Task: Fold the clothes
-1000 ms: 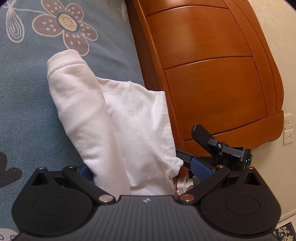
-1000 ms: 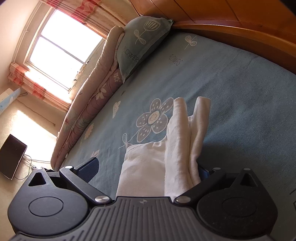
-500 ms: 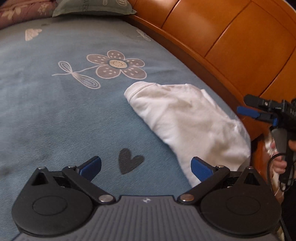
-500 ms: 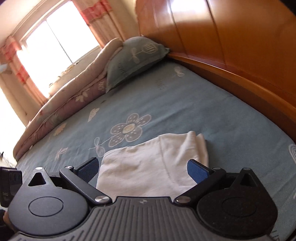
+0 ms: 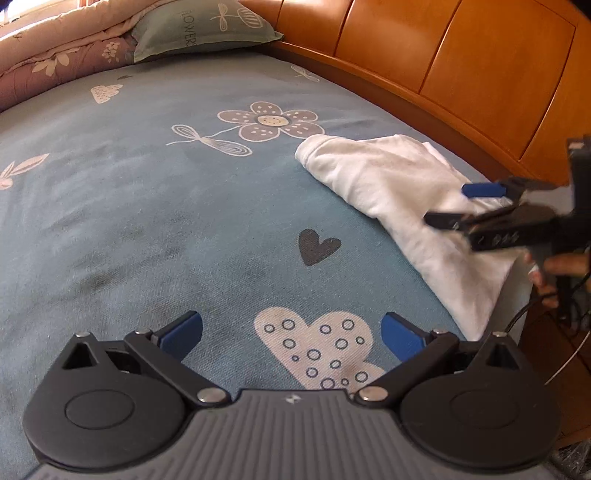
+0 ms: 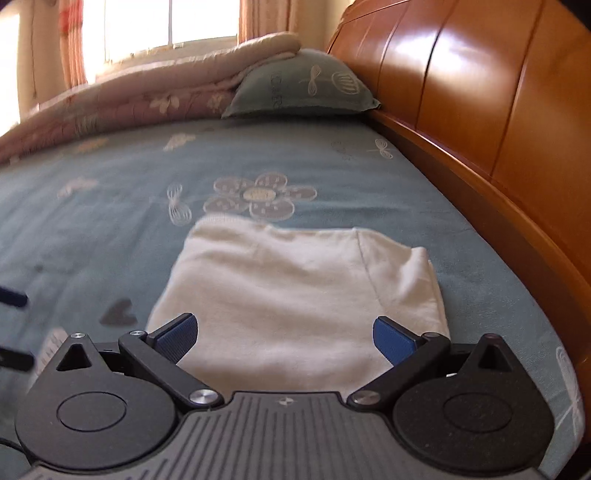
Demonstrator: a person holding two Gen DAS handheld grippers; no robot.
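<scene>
A folded white garment [image 5: 399, 192] lies flat on the blue flowered bedsheet [image 5: 147, 206], close to the wooden headboard side. It also shows in the right wrist view [image 6: 288, 295], straight ahead of the fingers. My left gripper [image 5: 291, 338] is open and empty, above the sheet to the left of the garment. My right gripper [image 6: 284, 336] is open and empty, just above the garment's near edge. The right gripper also shows in the left wrist view [image 5: 465, 206], hovering over the garment.
An orange wooden headboard [image 6: 498, 122] runs along the right. A green pillow [image 6: 306, 88] and a rolled pink quilt [image 6: 147, 99] lie at the far end, under a bright window [image 6: 166, 22]. The bed edge drops off near the garment [image 5: 532, 332].
Both grippers have let go of the garment, opened and pulled back. The garment, held up a second ago, now lies folded flat on the sheet.
</scene>
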